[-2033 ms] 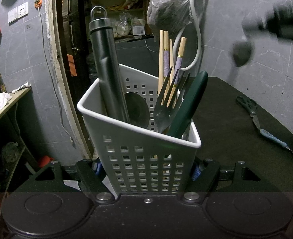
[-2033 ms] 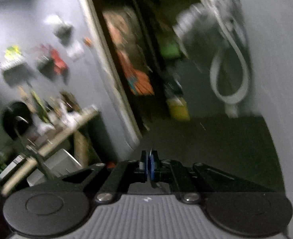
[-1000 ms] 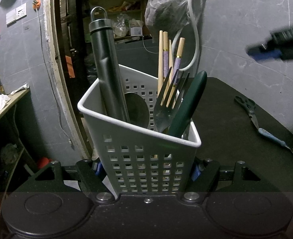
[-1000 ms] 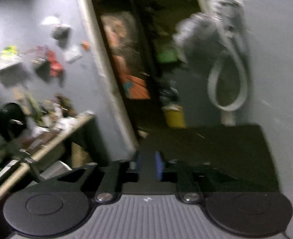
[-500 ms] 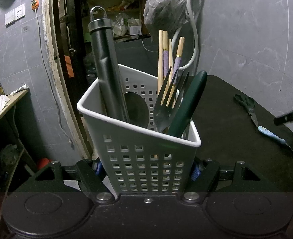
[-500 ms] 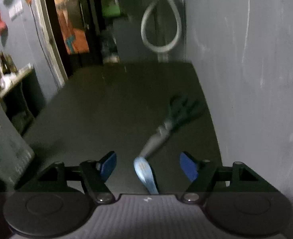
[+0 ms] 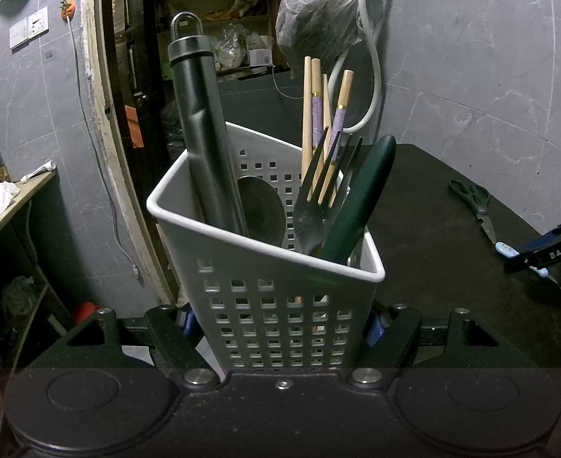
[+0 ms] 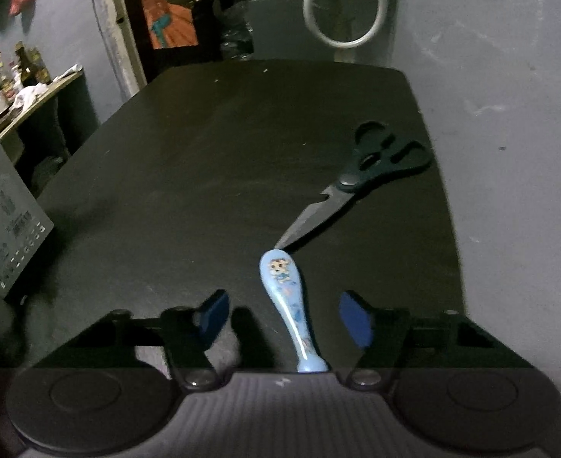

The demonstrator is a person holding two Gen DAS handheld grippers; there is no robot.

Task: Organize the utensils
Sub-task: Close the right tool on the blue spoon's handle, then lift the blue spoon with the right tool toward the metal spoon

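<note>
The left tongs (image 7: pixel 280 324) clamp the white perforated utensil caddy (image 7: pixel 265 267), steadying it so more pieces can drop in beside the fork (image 7: pixel 318 206), chopsticks (image 7: pixel 320 114) and dark cylindrical handle (image 7: pixel 204 129). The right tongs (image 8: pixel 284 315), jaws just narrowing yet untouching, straddle the blue child's spoon (image 8: pixel 286 297) lying on the black counter (image 8: pixel 204 152), its handle tip touching the scissors (image 8: pixel 356 179), apparently the next pickup.

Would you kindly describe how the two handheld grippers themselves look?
Both are matte black. The left gripper has angular black fingers with blue pads, silver screws and two round discs on its body. The right gripper looks alike, with blue pads and a ribbed grey centre panel; its side reads "DAS". No sleeves show.
</note>
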